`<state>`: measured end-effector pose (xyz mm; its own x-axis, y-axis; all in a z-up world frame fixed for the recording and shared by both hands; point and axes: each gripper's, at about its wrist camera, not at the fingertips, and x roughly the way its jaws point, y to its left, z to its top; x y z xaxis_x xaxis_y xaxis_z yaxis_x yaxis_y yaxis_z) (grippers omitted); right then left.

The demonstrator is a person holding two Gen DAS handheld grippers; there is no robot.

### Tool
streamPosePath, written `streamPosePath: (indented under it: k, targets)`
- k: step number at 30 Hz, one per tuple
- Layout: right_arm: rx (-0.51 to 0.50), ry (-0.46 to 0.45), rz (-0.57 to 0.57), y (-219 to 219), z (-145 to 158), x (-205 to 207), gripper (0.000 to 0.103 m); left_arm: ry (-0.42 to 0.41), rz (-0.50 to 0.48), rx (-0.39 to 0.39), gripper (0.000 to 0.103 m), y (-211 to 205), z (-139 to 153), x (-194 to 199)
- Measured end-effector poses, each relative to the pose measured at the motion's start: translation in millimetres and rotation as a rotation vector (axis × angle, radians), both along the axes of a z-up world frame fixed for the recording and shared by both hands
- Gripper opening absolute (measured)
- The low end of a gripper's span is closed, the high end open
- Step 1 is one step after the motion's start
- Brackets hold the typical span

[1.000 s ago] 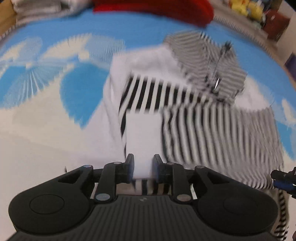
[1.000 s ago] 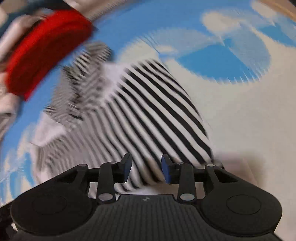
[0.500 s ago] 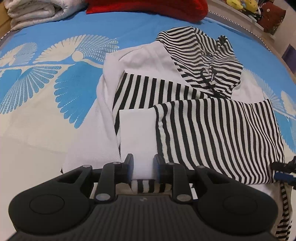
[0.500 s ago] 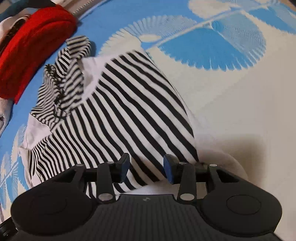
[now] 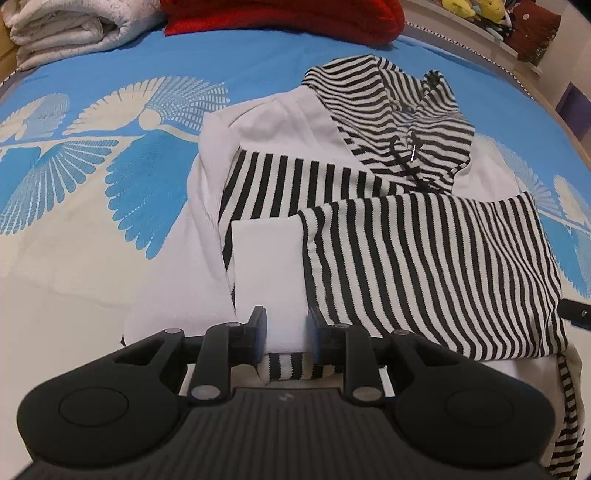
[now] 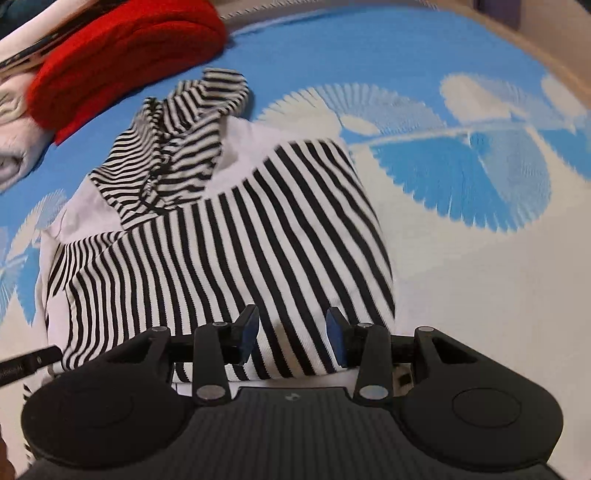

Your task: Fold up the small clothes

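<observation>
A small black-and-white striped hooded top [image 5: 424, 258] with white panels lies on the blue and cream bedspread, hood [image 5: 391, 110] at the far end. A striped sleeve is folded across its body. My left gripper [image 5: 284, 332] stands partly open at the near hem, with a white cuff [image 5: 266, 258] lying between its fingers. My right gripper [image 6: 291, 334] is open over the striped fold [image 6: 258, 251] at the garment's near right edge, holding nothing.
A red pillow [image 5: 280, 14] and folded white blanket [image 5: 70, 29] lie at the head of the bed. The red pillow also shows in the right wrist view [image 6: 122, 62]. The bedspread [image 5: 74, 184] spreads out on both sides of the top.
The striped fold has been laid down on the top's body. The right gripper has opened wider and drawn back a little. The left gripper has barely moved.
</observation>
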<state>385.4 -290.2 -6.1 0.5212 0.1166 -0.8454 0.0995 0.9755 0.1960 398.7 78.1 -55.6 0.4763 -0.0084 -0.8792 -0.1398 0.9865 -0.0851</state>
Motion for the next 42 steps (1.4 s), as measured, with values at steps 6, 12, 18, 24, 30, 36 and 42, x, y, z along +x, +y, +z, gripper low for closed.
streamPosePath:
  k: [6, 12, 18, 24, 30, 36, 42]
  targets:
    - [-0.093, -0.101, 0.041, 3, 24, -10, 0.042, -0.098, -0.024, 0.019, 0.03, -5, 17, -6]
    - [-0.12, -0.127, 0.03, -7, 28, -15, 0.042, -0.178, -0.013, 0.064, 0.035, -7, 31, -8]
    - [-0.116, -0.126, 0.028, -19, 29, -15, 0.042, -0.259, 0.03, 0.128, 0.035, -1, 37, -7]
    - [-0.092, -0.146, 0.013, -31, 38, -14, 0.042, -0.341, 0.042, 0.155, 0.035, -1, 49, -4]
    - [-0.085, -0.146, 0.009, -45, 41, -17, 0.042, -0.371, 0.028, 0.154, 0.048, -10, 64, -3]
    - [-0.059, -0.156, -0.002, -53, 46, -15, 0.042, -0.471, 0.067, 0.189, 0.059, -20, 114, 27]
    - [-0.032, -0.165, -0.021, -61, 51, -9, 0.042, -0.469, 0.065, 0.173, 0.059, -32, 129, 113]
